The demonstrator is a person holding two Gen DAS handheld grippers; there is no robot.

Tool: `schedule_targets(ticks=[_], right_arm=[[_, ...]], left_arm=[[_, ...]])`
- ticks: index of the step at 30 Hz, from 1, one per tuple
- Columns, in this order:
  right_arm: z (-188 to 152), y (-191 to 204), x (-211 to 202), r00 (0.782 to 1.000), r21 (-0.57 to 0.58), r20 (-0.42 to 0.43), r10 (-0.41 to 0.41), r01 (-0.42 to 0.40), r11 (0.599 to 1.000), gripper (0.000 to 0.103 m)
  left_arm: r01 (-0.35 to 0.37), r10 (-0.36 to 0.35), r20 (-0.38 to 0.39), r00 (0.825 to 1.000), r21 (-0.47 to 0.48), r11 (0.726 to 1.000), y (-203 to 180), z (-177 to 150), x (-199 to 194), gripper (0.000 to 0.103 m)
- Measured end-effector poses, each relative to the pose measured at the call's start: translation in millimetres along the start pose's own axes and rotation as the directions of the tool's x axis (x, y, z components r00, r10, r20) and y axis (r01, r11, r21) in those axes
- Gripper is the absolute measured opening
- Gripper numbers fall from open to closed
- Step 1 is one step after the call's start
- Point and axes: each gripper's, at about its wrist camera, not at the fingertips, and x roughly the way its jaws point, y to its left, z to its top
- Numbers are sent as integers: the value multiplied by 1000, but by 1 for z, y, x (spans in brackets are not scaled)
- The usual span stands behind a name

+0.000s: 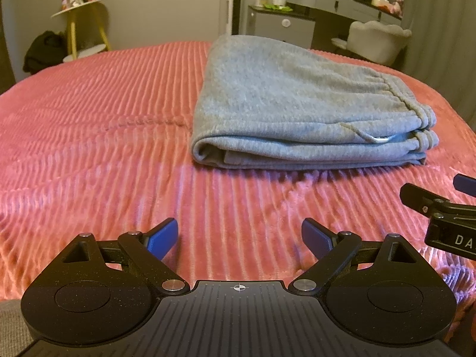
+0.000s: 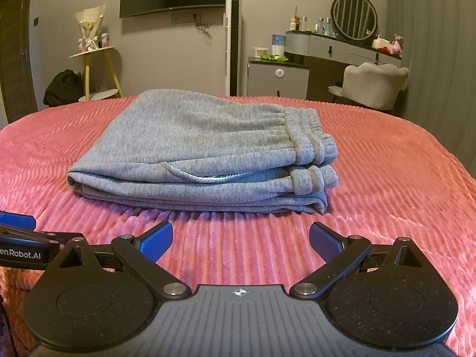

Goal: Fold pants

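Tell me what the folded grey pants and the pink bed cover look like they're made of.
The folded grey pants look like soft, matte fleece or sweatshirt knit, going by the fine ribbing and gathered elastic waistband. The pink ribbed bed cover looks like plush velvety fabric, with raised, slightly shiny ridges.

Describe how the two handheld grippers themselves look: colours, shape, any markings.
Both match: the left gripper and right gripper have speckled black bodies with round side discs, a ribbed centre plate bearing a small crosshair mark, silver pivot pins, and blue fingers. White lettering, partly cut off, runs along each one's side. No hands or sleeves show.
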Motion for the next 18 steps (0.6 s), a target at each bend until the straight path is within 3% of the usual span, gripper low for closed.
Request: schedule_targets(ticks=[18], right_arm=[[-1, 1, -2, 1000, -5, 3, 4, -4, 1000, 98]], left_arm=[[18, -18, -3, 1000, 13, 1000, -2, -1, 0, 94]])
